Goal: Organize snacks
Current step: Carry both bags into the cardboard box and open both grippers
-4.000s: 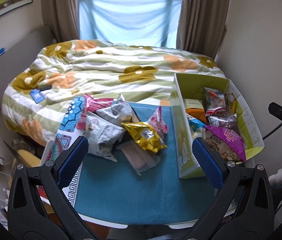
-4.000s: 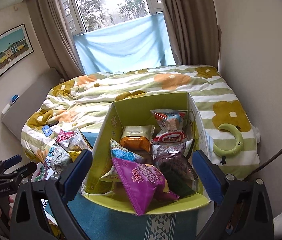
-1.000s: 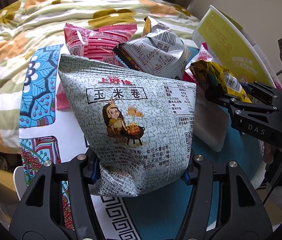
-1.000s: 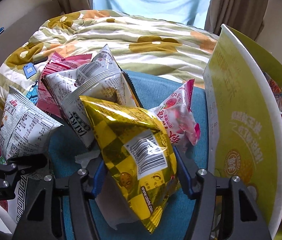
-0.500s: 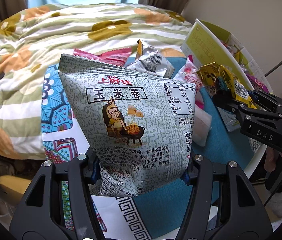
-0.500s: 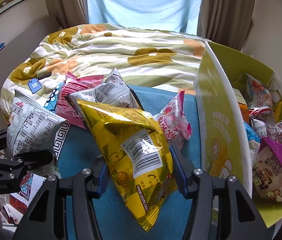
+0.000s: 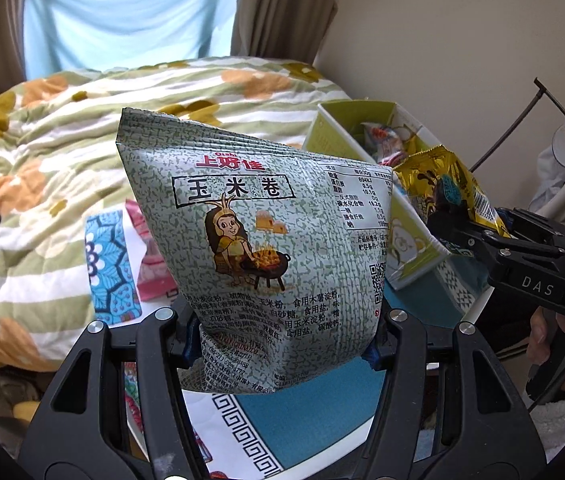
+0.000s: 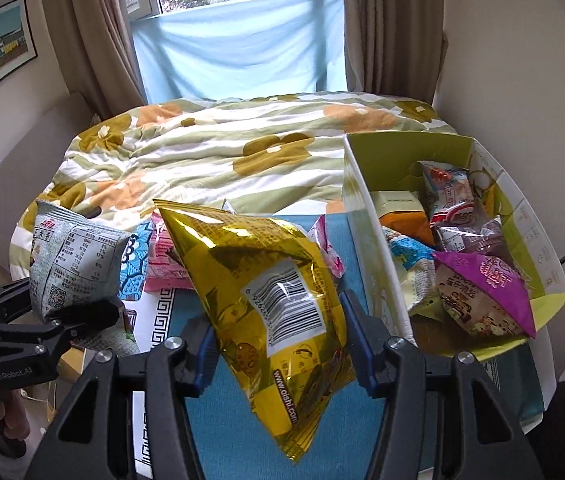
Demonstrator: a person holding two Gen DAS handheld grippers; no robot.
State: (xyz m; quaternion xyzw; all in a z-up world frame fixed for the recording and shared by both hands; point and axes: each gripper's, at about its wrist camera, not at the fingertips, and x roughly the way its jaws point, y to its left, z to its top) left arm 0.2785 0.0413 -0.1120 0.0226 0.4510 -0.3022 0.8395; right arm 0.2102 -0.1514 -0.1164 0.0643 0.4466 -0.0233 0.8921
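Note:
My left gripper (image 7: 282, 344) is shut on a grey-green corn-roll snack bag (image 7: 266, 248), held upright above the blue table mat (image 7: 306, 412). My right gripper (image 8: 280, 344) is shut on a gold snack bag (image 8: 266, 280), lifted over the mat beside the yellow-green box (image 8: 362, 216). The box holds several snack packs, a purple one (image 8: 486, 292) at its near end. In the left wrist view the gold bag (image 7: 446, 188) hangs at the right, in front of the box (image 7: 406, 248). In the right wrist view the grey-green bag (image 8: 72, 256) shows at the left.
Pink snack packs (image 8: 164, 266) and a small pink-white one (image 8: 328, 252) lie on the mat. A floral quilt (image 8: 218, 148) covers the bed behind. A patterned cloth (image 7: 108, 264) lies at the mat's left edge. A wall stands right of the box.
Both grippers have risen with their bags off the pile. The box's inside has come into view, and the remaining packs now lie lower and farther off.

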